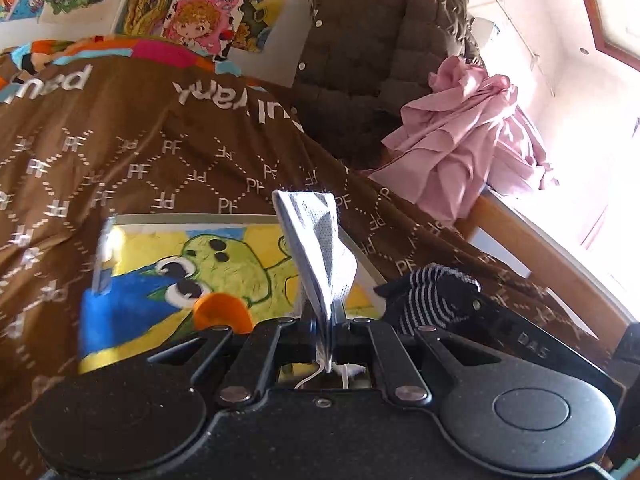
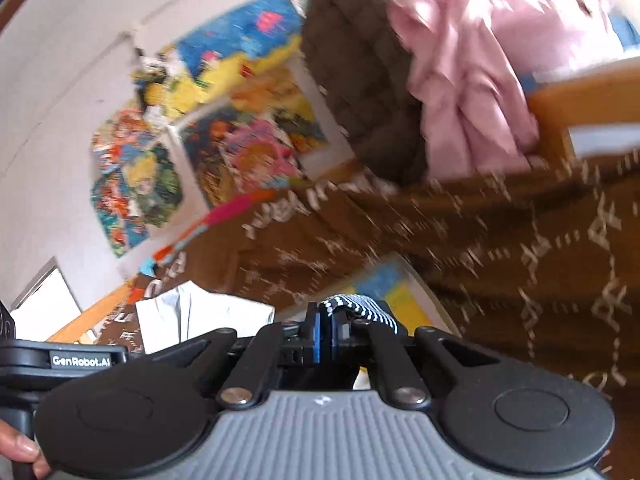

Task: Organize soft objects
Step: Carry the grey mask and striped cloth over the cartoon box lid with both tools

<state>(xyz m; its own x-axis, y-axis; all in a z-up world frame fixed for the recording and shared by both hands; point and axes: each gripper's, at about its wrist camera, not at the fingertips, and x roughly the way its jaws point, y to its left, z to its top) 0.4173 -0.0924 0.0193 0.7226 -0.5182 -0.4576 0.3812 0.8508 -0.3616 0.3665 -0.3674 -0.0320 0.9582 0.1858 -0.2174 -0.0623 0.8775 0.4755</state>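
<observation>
Two grippers are each clamped on a piece of soft cloth above a bed spread with a brown blanket (image 1: 160,168) printed with white letters and dotted diamonds. The left gripper (image 1: 326,332) has its jaws closed on a pale face mask (image 1: 320,248), which stands up folded between the fingers, with its white ear loop trailing back into the gap behind them. The right gripper (image 2: 328,332) has its jaws closed on a sock (image 2: 362,308) striped dark blue and white; the left wrist view shows that sock (image 1: 432,296) just to the right of the mask, draped over the other gripper's tip. The right wrist view, heavily blurred, shows the mask (image 2: 200,312) low on its left side.

Under both grippers, near the bed's near edge, lies a picture card (image 1: 192,272) with a green cartoon figure on yellow and blue. At the far right corner of the bed a brown quilted jacket (image 1: 372,52) is heaped, and a crumpled pink garment (image 1: 468,136) lies against it at the right edge, over the wooden bed frame (image 1: 532,240). Bright cartoon posters (image 1: 200,12) cover the wall beyond the far edge. A person's fingertips (image 2: 22,452) wrap a handle at the lower left of the right wrist view.
</observation>
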